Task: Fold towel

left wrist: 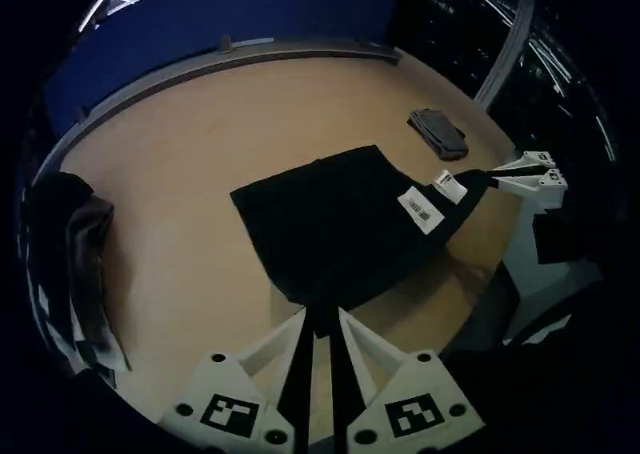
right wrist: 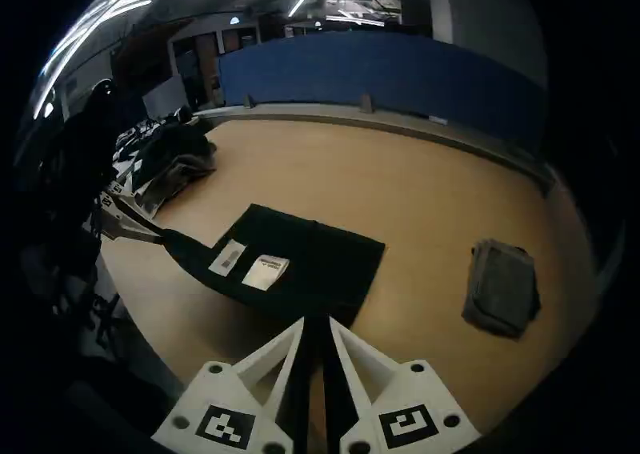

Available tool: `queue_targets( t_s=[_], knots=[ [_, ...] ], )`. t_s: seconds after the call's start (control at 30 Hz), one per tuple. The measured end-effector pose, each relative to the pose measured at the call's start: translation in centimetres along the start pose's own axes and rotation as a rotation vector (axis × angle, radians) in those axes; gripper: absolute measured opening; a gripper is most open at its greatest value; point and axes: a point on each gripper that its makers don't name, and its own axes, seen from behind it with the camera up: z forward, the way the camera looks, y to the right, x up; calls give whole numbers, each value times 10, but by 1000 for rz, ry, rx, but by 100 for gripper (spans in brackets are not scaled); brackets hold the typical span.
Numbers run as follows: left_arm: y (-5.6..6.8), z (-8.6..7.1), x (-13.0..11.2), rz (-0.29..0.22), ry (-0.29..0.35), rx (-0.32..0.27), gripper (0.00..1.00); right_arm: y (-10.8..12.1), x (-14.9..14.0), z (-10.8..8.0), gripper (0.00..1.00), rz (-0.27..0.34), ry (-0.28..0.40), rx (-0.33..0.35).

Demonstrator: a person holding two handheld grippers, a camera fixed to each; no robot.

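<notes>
left gripper view: left gripper at near edge, jaws pinched on near corner of towel
right gripper view: right gripper low centre, jaws pinched on another towel corner
towel: dark, spread mid-table, two white tags facing up
grey cloth: folded, far right of towel, well apart
clothes pile: left table edge
partition: blue, along far edge
</notes>
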Motion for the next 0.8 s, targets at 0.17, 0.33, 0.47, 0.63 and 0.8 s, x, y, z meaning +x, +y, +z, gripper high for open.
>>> queue_targets(
  t_s=[0.17,0.33,0.47,0.63,0.8],
  knots=[
    [-6,6,14,-17,6,-6,12,10,5,12,7,2,-13,-12],
    [-15,17,26,-51,-7,-12,12,22,14,29,7,24,-14,-14],
    [-22,29,34,-89,-21,-15,12,33,21,46,7,46,-19,-15],
    [-32,43,46,-142,-37,-13,13,47,29,67,7,58,-25,-23],
    [-44,58,56,-161,-47,0,13,56,35,86,7,55,-37,-28]
  ],
)
